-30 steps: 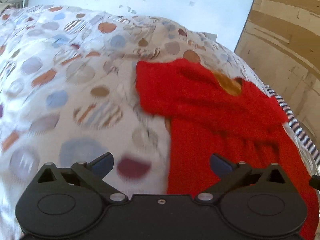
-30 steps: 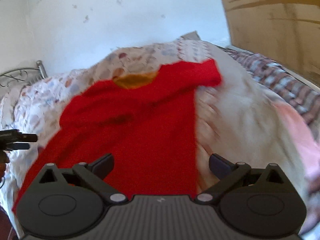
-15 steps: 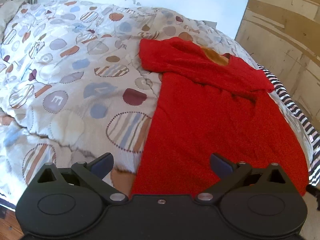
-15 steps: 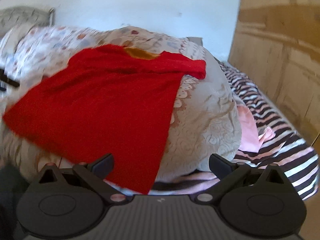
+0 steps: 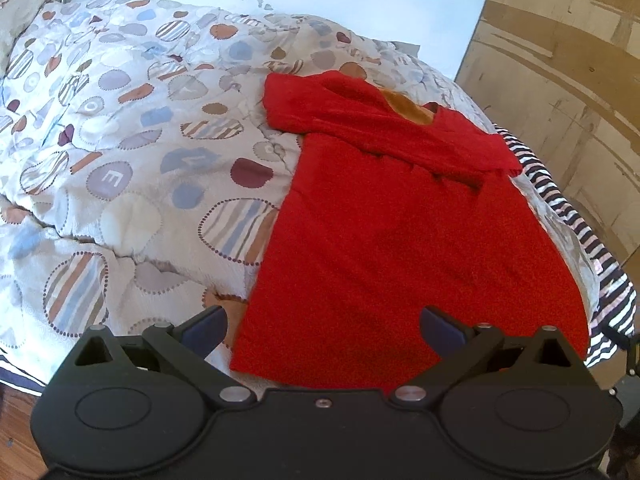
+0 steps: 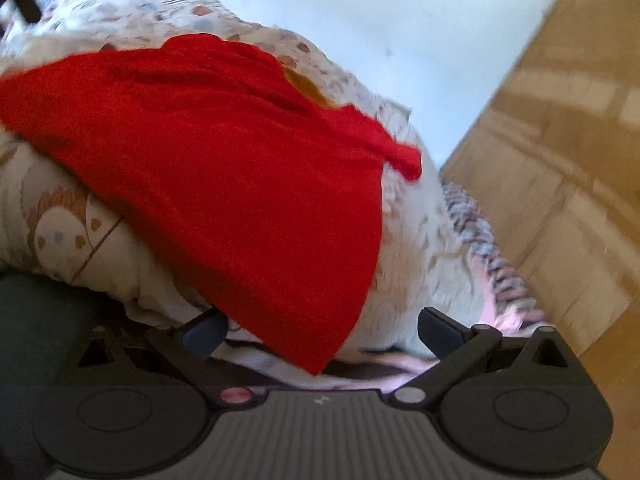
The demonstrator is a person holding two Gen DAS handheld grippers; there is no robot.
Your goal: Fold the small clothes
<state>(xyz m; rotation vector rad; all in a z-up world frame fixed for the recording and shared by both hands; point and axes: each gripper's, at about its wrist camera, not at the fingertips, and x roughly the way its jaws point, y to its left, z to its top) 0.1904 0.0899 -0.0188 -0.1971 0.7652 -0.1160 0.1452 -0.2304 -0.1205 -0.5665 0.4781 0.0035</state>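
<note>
Shirt: red T-shirt [image 5: 400,232] flat on the bed [image 5: 120,168], collar away from you.
Tools: left tool [image 5: 323,330] and right tool [image 6: 322,330] both spread, empty.
Nearest: your left tool, at the hem.

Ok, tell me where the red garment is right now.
The red garment lies spread flat on the patterned quilt, toward the bed's right side beside the striped sheet. In both wrist views its near hem sits just ahead of the open fingers.
</note>
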